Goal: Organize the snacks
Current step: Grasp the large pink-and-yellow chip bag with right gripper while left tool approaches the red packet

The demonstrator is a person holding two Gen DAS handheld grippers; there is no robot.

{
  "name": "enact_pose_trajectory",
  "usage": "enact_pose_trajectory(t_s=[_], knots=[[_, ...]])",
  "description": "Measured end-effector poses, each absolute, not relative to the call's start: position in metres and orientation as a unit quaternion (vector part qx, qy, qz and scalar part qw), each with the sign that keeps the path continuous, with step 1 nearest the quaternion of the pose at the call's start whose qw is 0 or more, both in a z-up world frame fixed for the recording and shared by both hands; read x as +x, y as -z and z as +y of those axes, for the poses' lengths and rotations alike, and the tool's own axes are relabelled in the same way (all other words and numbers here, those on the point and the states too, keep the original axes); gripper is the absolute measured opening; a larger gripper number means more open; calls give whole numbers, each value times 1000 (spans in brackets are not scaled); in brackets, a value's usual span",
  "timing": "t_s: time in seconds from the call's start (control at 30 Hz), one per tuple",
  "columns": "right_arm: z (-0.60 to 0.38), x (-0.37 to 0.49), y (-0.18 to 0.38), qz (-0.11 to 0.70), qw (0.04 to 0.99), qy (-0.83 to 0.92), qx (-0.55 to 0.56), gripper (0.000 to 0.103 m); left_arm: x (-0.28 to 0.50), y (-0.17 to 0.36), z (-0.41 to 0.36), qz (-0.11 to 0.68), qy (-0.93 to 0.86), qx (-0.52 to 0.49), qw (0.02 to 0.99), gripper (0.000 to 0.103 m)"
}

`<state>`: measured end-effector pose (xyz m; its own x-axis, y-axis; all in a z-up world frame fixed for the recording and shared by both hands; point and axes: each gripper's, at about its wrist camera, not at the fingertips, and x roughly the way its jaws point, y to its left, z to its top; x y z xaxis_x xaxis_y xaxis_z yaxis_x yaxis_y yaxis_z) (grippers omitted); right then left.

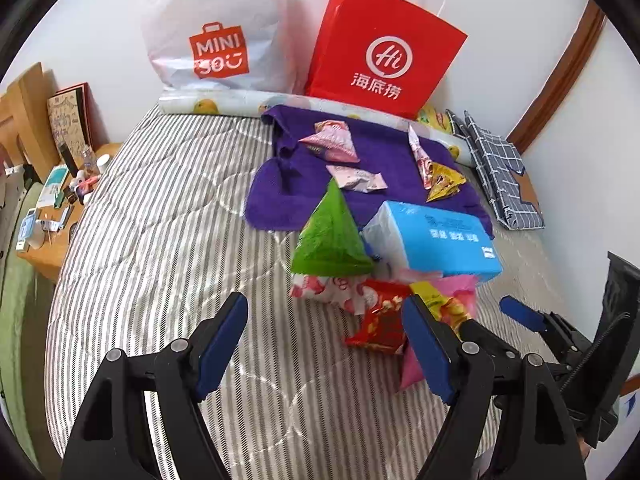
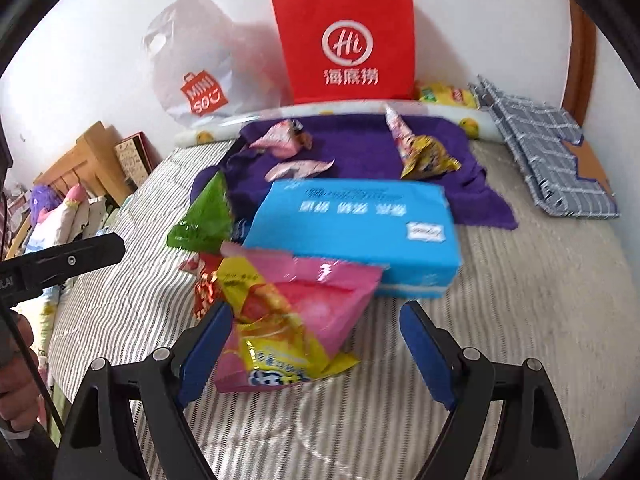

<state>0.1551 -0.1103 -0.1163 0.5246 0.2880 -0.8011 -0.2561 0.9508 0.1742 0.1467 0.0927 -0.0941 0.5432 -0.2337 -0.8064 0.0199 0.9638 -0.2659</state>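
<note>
Red snack packet (image 2: 203, 289) mostly hidden

I'm seeing a striped quilt (image 1: 160, 240) across the bed, with a purple towel (image 1: 384, 148) spread toward the wall. Behind it a red paper bag (image 1: 380, 40) stands upright beside a white Miniso bag (image 1: 208, 32). A folded checked cloth (image 2: 552, 152) lies far right, and a cluttered wooden nightstand (image 1: 44, 256) sits left.
</note>
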Motion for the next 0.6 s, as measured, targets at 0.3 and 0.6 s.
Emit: enact_pose_trajectory(t_s=[0.3,0.6], knots=[[-95,158,129,474,865,-162,11,85,145,100,100,478,78,-118,867,79],[-89,160,135,476,864,-166,5,83,144,103,99,480,78,-111,866,79]])
